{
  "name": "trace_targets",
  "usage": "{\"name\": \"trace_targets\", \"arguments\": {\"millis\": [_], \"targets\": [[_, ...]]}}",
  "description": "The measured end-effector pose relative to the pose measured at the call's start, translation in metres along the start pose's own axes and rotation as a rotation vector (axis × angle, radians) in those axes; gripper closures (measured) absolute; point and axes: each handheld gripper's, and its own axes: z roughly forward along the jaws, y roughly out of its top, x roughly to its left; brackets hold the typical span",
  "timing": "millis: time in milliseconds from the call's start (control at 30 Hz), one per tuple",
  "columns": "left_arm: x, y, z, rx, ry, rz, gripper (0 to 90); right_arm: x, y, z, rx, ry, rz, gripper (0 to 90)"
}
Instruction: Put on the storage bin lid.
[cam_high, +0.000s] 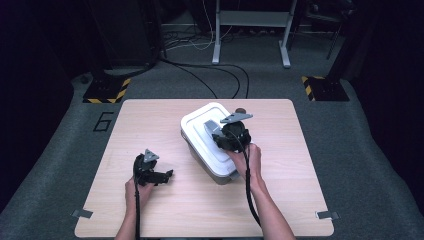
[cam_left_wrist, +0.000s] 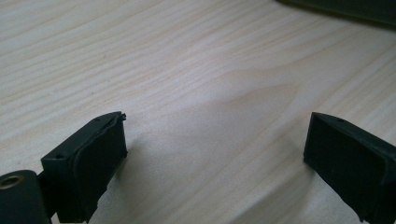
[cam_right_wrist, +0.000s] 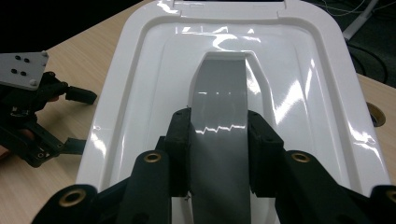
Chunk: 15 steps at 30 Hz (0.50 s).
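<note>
A white plastic box (cam_high: 199, 134) with a glossy lid (cam_right_wrist: 154, 70) stands slanted at the middle of the wooden table (cam_high: 150, 120). A grey handle (cam_right_wrist: 219, 84) runs along the lid's middle. My right gripper (cam_right_wrist: 218, 135) sits on top of the lid, its two black jaws pressed against both sides of that handle; in the high view it (cam_high: 227, 136) is over the box's near right part. My left gripper (cam_high: 162, 176) rests low over bare wood, left of the box, and also shows at the left of the right gripper view (cam_right_wrist: 77, 120). Its jaws (cam_left_wrist: 215, 144) stand wide apart with nothing between them.
A small round hole (cam_high: 240, 110) is in the table just behind the box. Grey tape tabs (cam_high: 81, 213) mark the near corners. Beyond the far edge lie black cables (cam_high: 210, 70), a metal stand (cam_high: 250, 30) and hazard-striped bases (cam_high: 106, 91) on the carpet.
</note>
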Motion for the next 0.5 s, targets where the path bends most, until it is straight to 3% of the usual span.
{"name": "trace_targets", "arguments": {"millis": [133,233,500], "targets": [[-0.001,0.0,0.001,-0.008,0.001,-0.01,5.6,-0.002,0.0,0.0,0.014,0.008,0.001,59.0],[0.0,0.0,0.0,-0.002,0.003,0.004,5.5,-0.003,0.001,-0.002,0.012,0.008,0.012,52.0],[0.001,0.0,0.0,0.001,0.002,0.009,5.5,-0.009,0.004,-0.015,-0.007,-0.002,0.03,31.3]]}}
